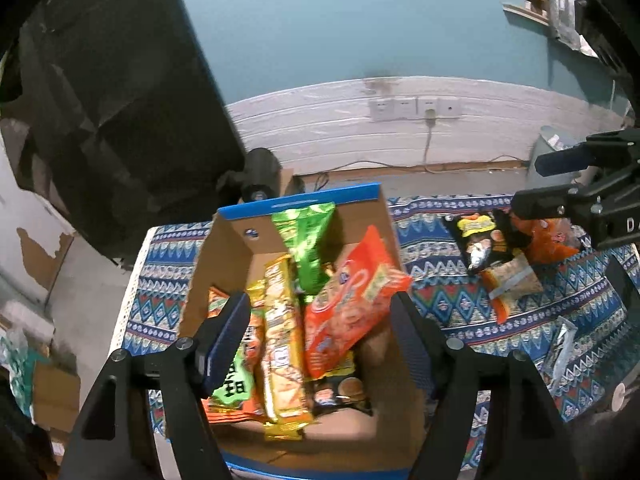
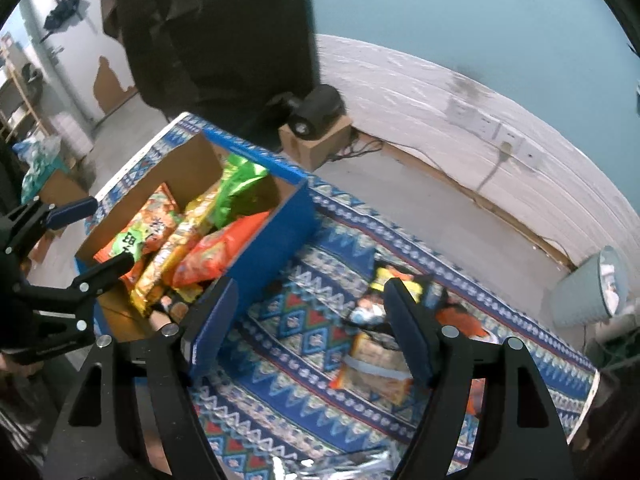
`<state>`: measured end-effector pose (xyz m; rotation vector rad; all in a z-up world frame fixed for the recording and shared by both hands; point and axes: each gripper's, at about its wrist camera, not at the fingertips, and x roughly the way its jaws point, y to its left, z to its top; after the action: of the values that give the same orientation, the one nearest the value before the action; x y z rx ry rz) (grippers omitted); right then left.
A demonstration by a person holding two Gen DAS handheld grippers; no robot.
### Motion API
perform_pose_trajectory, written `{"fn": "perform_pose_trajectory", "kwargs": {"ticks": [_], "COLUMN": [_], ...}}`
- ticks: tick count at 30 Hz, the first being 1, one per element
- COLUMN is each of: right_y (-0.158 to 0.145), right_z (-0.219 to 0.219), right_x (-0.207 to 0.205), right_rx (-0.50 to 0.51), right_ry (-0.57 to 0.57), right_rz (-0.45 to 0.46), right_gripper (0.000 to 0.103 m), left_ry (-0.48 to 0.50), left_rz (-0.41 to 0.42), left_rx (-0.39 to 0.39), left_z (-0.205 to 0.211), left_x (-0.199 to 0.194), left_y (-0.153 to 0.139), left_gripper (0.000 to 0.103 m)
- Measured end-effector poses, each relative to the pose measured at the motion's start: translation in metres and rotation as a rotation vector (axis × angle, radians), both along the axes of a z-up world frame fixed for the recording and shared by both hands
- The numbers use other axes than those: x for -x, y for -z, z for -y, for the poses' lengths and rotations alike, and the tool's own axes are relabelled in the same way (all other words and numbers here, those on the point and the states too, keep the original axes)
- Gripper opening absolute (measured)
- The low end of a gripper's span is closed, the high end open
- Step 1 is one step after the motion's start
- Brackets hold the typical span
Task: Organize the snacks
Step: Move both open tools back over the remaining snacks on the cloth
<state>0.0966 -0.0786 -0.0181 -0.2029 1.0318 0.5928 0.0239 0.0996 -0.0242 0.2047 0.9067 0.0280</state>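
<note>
Your right gripper (image 2: 310, 322) hangs spread and empty just above the loose snack packets (image 2: 376, 356) on the patterned cloth (image 2: 280, 360), nearer than the released left gripper (image 1: 320, 332) over the filled box (image 1: 200, 276), so reach slightly right.

The left wrist view looks down from close above into the box (image 1: 224, 264). The right wrist view faces the worktop (image 2: 304, 344) beside it. Both share the box (image 2: 280, 216) and the wall.
</note>
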Motion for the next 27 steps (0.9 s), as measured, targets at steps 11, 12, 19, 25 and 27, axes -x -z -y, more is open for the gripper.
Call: {"fn": "perform_pose_trajectory", "kwargs": {"ticks": [11, 12, 19, 25, 27], "right_y": [0.003, 0.003, 0.006, 0.014, 0.018], "right_z": [0.053, 0.056, 0.084, 0.107, 0.113], "right_x": [0.002, 0.003, 0.003, 0.001, 0.000], "right_rx": [0.019, 0.023, 0.037, 0.065, 0.086], "right_ry": [0.055, 0.058, 0.081, 0.109, 0.100], "right_rz": [0.004, 0.008, 0.010, -0.009, -0.013], "right_gripper": [0.076, 0.076, 0.076, 0.076, 0.076], "left_ry": [0.076, 0.083, 0.118, 0.147, 0.156], "left_rz": [-0.026, -0.025, -0.041, -0.073, -0.084], "left_rx": [-0.005, -0.009, -0.025, -0.025, -0.019], "left_z": [0.046, 0.050, 0.074, 0.096, 0.103], "left_x": [-0.006, -0.006, -0.013, -0.021, -0.024], "left_y": [0.003, 0.003, 0.006, 0.013, 0.015], "left_gripper": [0.075, 0.075, 0.077, 0.081, 0.081]}}
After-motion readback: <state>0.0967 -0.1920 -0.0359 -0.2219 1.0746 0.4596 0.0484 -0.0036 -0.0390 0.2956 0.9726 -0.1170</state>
